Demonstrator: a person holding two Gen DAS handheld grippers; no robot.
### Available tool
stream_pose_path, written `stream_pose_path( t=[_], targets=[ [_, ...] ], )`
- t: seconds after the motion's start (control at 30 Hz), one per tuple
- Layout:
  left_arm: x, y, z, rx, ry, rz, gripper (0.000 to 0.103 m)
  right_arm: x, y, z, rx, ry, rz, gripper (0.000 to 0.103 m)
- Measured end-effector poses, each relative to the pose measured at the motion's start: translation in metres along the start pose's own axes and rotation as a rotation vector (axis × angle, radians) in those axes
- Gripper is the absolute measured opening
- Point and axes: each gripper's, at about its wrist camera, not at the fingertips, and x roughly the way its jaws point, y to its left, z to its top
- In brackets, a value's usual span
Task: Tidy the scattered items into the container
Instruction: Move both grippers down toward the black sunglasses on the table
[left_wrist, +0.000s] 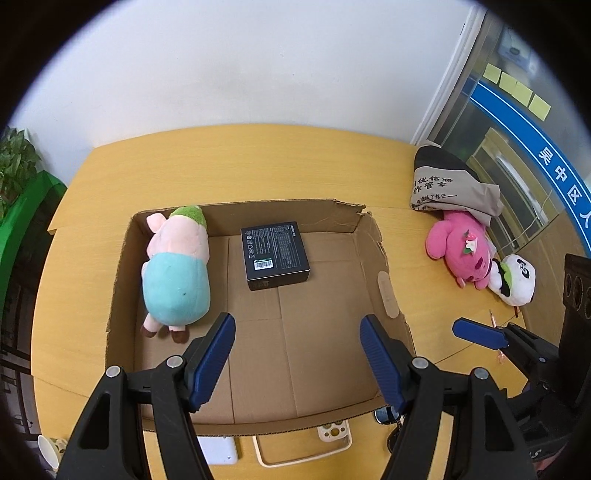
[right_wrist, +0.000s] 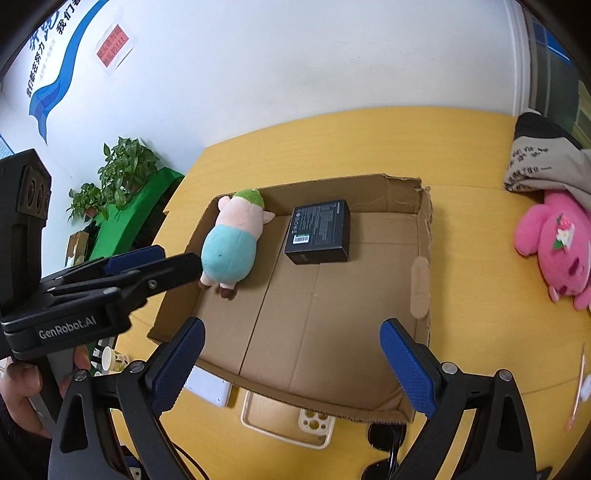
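Observation:
An open cardboard box (left_wrist: 384, 266) (right_wrist: 421, 258) lies on the yellow table. Inside it, a pig plush in a teal outfit (left_wrist: 177, 273) (right_wrist: 231, 247) rests along the left wall, with a black carton (left_wrist: 275, 254) (right_wrist: 319, 232) beside it. Outside on the right lie a pink plush (left_wrist: 461, 251) (right_wrist: 557, 243) and a small panda plush (left_wrist: 517, 280). My left gripper (left_wrist: 297, 319) hangs open above the box's near half, holding nothing. My right gripper (right_wrist: 291, 326) is also open and empty over the box's front.
A printed tote bag (left_wrist: 443, 184) (right_wrist: 539, 162) lies behind the pink plush. A phone case (left_wrist: 334, 435) (right_wrist: 314, 421), a white pad (left_wrist: 219, 450), and sunglasses (left_wrist: 386, 415) sit by the box's front wall. Potted plants (right_wrist: 122, 173) stand beyond the table's left edge.

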Motion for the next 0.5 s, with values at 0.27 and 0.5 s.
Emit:
stream_pose_path(
  t=[0.27,0.5],
  targets=[
    [-0.023,0.014,-0.014,-0.029,-0.023,0.017,0.07,-0.008,0.014,-0.004,-0.022,-0.013,0.013,0.098],
    [-0.042,0.027,-0.023,-0.06,-0.05,0.037,0.07,-0.016,0.034,-0.006,-0.059,-0.026,0.032,0.098]
  ],
)
